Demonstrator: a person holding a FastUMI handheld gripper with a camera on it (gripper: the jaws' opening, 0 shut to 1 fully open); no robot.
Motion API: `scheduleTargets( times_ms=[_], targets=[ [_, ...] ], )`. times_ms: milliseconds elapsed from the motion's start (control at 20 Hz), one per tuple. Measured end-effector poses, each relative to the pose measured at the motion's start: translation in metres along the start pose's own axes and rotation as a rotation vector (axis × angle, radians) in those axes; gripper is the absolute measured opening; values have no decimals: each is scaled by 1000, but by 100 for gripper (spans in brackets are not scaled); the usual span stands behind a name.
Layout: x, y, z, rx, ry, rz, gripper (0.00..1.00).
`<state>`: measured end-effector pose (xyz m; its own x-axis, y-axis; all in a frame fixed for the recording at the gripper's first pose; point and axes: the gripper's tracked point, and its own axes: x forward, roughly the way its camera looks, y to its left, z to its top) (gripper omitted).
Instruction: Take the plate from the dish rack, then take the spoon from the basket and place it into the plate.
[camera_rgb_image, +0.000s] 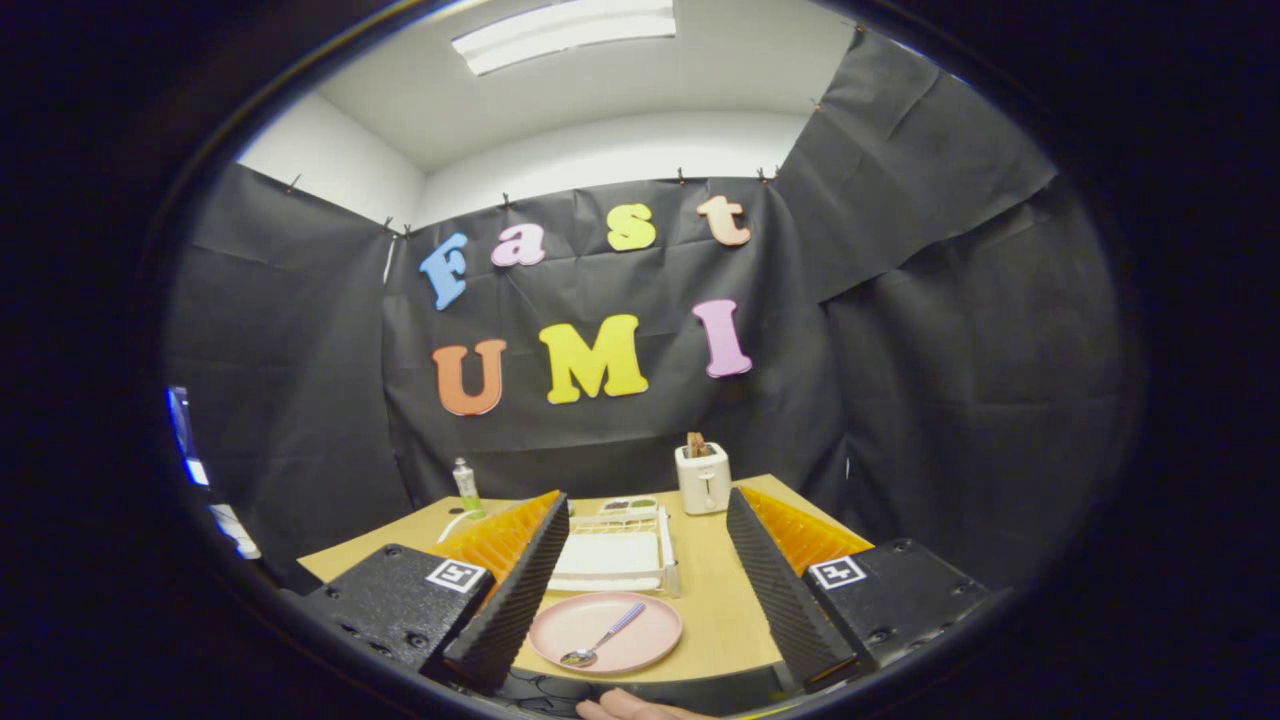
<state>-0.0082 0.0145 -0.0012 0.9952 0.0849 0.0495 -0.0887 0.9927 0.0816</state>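
- My gripper (640, 600) stood wide open, holding nothing, raised above the near edge of the light wooden table (720, 600).
- The round pink plastic plate (606, 632) lay flat on that table between my fingers, touching neither, slightly nearer the left one.
- The metal spoon with the pale lilac handle (603, 637) rested inside the plate, bowl toward me, handle angled away and rightward.
- Just beyond the plate sat the white wire dish rack (612, 555), and beyond that a shallow basket (630, 507), its contents too small to tell.
- Farther from the plate, right of the rack, stood a white toaster (703, 478); far left, a small green-and-white bottle (466, 487).
- I judged both steps done; only backing straight away remained.
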Motion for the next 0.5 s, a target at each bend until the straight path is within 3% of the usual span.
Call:
scheduleTargets(
  times_ms=[500],
  targets=[
    [6, -5, -14, -5, 39, -9, 100]
  ],
)
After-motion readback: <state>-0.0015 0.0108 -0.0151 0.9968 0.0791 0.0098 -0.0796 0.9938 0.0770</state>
